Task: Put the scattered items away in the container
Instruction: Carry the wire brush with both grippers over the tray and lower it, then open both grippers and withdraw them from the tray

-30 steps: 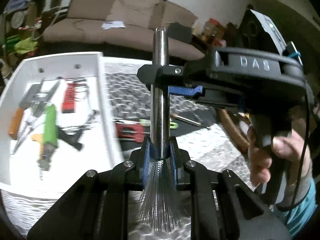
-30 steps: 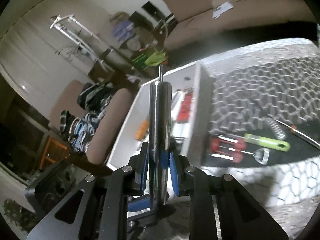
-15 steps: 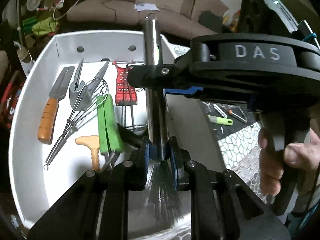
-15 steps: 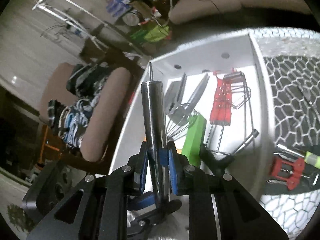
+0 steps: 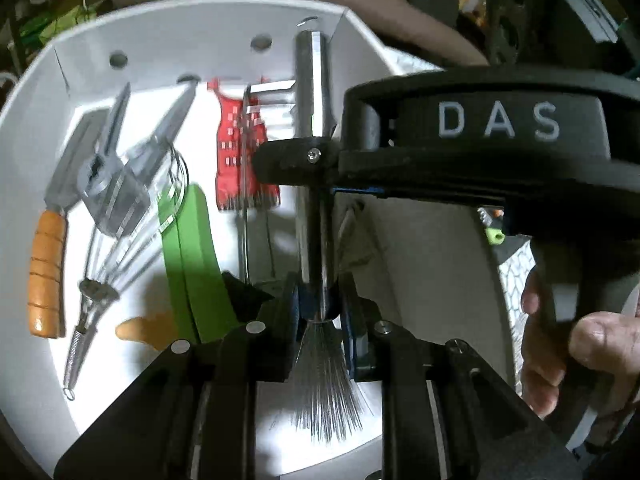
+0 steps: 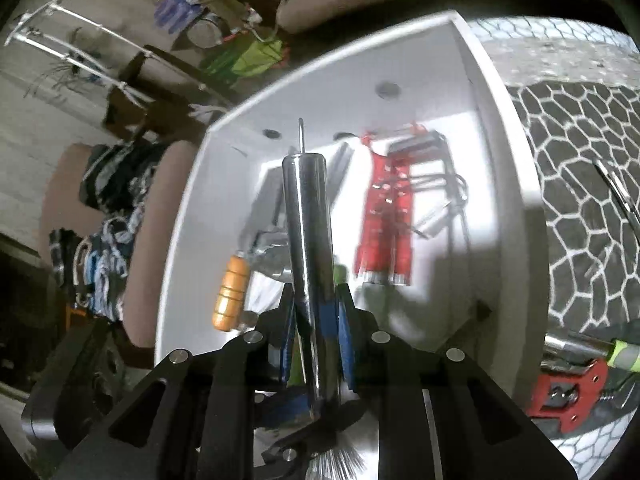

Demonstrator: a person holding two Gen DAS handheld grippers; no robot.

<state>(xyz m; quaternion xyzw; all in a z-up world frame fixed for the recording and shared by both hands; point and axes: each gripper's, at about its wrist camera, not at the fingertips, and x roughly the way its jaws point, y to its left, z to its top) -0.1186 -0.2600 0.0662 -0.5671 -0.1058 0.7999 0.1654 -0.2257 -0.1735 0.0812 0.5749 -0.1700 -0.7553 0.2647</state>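
A steel-handled wire brush (image 5: 314,120) hangs over the white container (image 5: 200,12), its handle end toward the far wall. My left gripper (image 5: 320,308) is shut on the handle just above the bristles (image 5: 328,392). My right gripper (image 5: 316,168) is shut on the same handle higher up, crossing from the right. In the right wrist view the handle (image 6: 308,220) stands between the right gripper's (image 6: 316,308) blue pads above the container (image 6: 320,68); the left gripper's tips (image 6: 304,424) show below.
In the container lie a red tool (image 5: 240,152), green tongs (image 5: 192,260), a whisk (image 5: 132,220) and an orange-handled scraper (image 5: 46,272). On the patterned cloth (image 6: 580,160) outside lie a red tool (image 6: 568,396) and a green-handled one (image 6: 624,354). A hand (image 5: 580,344) holds the right gripper.
Both grippers carried the brush from above the patterned cloth leftward over the container and down into it. The container's floor and tools now fill both views. Both grips are unchanged.
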